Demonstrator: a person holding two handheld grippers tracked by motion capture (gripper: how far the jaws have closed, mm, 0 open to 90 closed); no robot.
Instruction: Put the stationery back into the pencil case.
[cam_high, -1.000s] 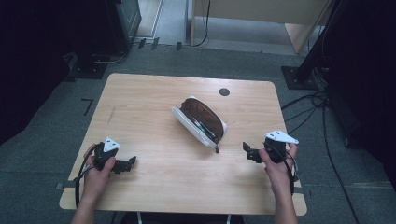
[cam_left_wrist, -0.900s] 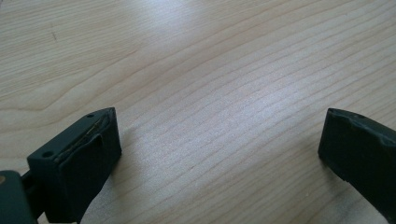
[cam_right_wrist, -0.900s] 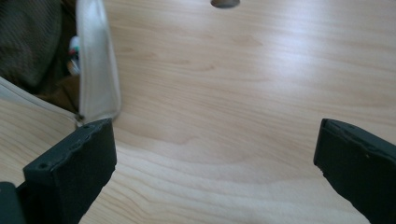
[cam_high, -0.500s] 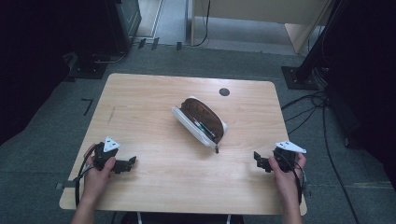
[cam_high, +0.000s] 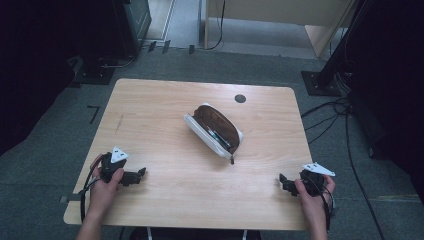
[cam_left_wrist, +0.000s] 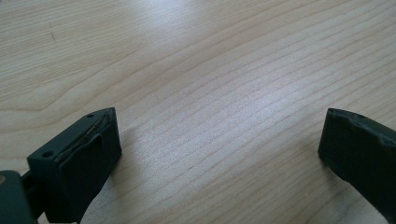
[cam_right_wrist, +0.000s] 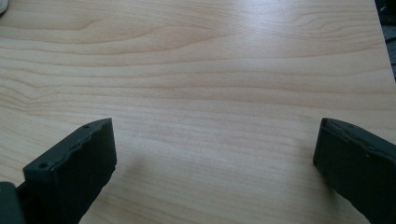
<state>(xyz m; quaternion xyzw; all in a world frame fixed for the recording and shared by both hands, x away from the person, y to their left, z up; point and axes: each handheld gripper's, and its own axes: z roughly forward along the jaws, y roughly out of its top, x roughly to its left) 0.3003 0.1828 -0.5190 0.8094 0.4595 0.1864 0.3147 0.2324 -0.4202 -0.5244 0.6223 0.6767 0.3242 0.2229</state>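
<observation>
Both tools, left tool (cam_high: 141, 172) and right tool (cam_high: 283, 180), rested spread and empty on the surface (cam_high: 165, 200); reaching the open pencil case (cam_high: 215, 131) seemed next.

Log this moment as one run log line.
left gripper: open, empty | right gripper: open, empty | pencil case: unzipped, mid-table, untouched

A brown-and-white pencil case (cam_high: 215, 131) is lying near the middle of the wooden table (cam_high: 165, 110), angled diagonally. Its zip is standing open, showing dark pens inside, and the zip pull is trailing off its near end.
</observation>
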